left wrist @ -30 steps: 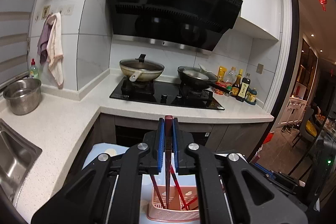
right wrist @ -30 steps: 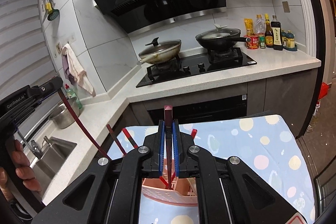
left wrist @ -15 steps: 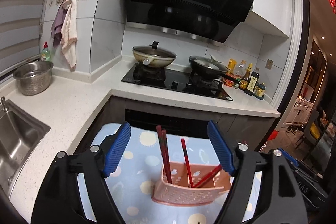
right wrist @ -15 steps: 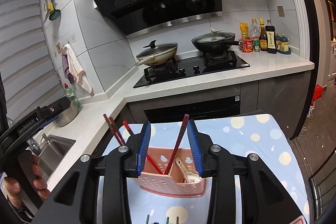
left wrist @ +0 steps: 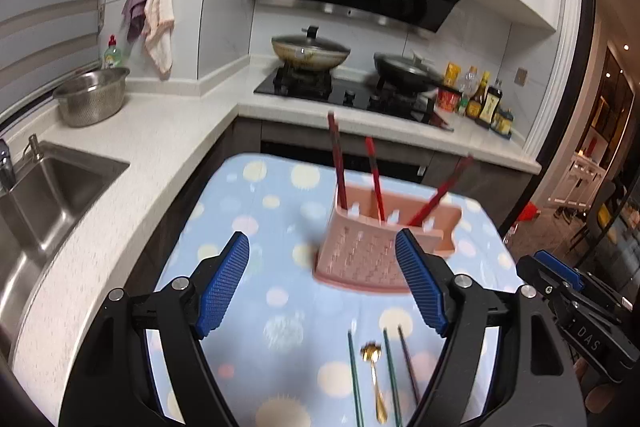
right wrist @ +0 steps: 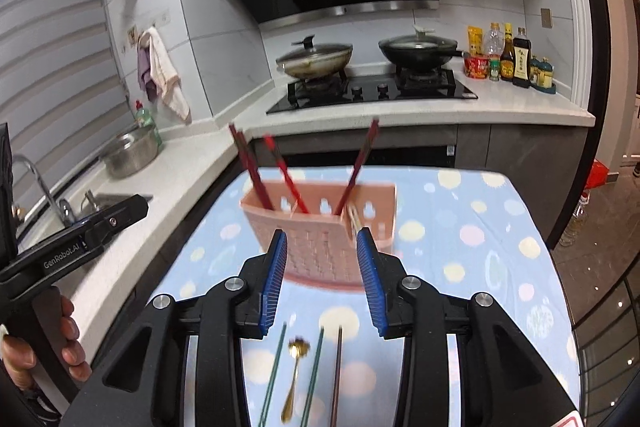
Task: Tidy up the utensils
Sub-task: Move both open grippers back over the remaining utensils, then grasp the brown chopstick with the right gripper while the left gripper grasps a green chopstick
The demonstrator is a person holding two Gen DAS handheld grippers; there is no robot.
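Observation:
A pink slotted utensil holder (left wrist: 372, 251) (right wrist: 316, 223) stands on the blue dotted tablecloth (left wrist: 260, 227). Several red chopsticks (left wrist: 338, 163) (right wrist: 248, 163) lean in its compartments, and a pale handle (right wrist: 354, 219) shows in the right one. On the cloth near me lie two green chopsticks (left wrist: 354, 375) (right wrist: 276, 367), a gold spoon (left wrist: 374, 383) (right wrist: 294, 379) and a dark chopstick (left wrist: 408, 363) (right wrist: 338, 367). My left gripper (left wrist: 320, 239) hangs wide open in front of the holder, empty. My right gripper (right wrist: 322, 239) is partly open, with nothing between its pads.
A steel sink (left wrist: 40, 195) and a metal bowl (left wrist: 92, 99) sit on the counter to the left. Behind the table is a hob with two lidded pans (left wrist: 312, 55) and sauce bottles (left wrist: 480, 103). A hand (right wrist: 24, 359) holds the left gripper's grip.
Both grippers let go of the red chopsticks, which now stand in the holder. Both have drawn back and down, which brings the utensils on the cloth into view.

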